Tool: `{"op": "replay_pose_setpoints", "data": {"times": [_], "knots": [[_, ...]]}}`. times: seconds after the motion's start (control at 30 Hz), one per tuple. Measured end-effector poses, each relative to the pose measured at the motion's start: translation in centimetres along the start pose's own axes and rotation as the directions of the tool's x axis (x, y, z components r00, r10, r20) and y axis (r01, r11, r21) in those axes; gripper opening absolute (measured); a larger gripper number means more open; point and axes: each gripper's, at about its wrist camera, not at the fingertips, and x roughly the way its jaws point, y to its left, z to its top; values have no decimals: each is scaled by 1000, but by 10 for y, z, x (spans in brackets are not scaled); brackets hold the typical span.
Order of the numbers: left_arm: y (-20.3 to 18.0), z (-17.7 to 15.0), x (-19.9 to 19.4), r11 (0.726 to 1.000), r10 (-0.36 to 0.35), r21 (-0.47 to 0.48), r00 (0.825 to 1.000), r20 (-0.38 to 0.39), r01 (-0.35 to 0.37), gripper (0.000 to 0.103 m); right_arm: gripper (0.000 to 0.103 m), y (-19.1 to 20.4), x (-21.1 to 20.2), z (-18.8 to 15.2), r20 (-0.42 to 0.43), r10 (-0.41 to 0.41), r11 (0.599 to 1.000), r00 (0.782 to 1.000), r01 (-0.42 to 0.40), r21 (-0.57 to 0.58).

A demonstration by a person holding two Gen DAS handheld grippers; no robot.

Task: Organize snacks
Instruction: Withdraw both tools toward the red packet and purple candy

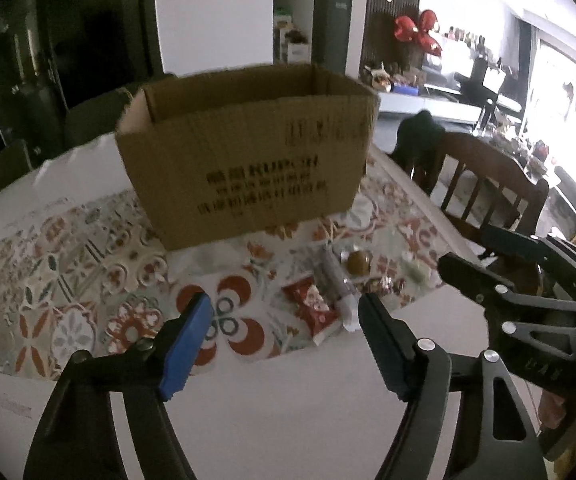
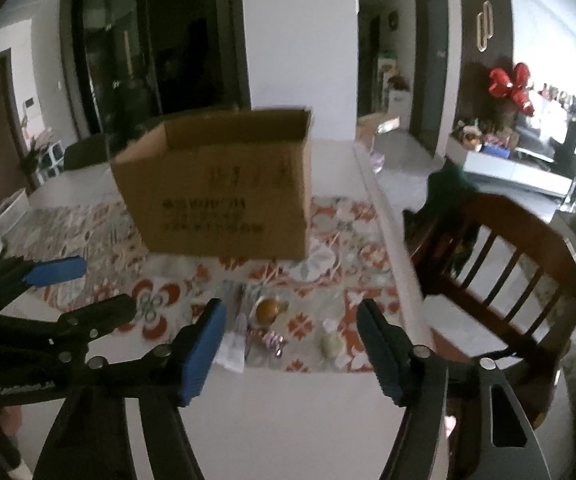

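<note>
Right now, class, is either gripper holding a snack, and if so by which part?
Nothing is held. The left gripper and right gripper both have open jaws above the snacks.

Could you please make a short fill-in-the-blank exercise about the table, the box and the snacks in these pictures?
1. The cardboard box stands with its top ____.
2. The red snack packet lies on the patterned ____.
3. The fingers of the left gripper hold ____.
4. At the table's right side stands a wooden ____.

Missing words: open; tablecloth; nothing; chair
</note>
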Motion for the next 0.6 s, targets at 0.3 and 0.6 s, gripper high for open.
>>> {"op": "replay_pose_setpoints", "data": {"times": [0.3, 0.6], "knots": [[-1, -7, 39, 999, -42, -6, 994, -102, 42, 67, 52, 0, 38, -16, -117, 57, 998, 992, -58, -12], [0, 0, 74, 998, -57, -38, 986, -154, 52, 61, 42, -3, 71, -22, -194, 111, 993, 975, -115, -10]]}}
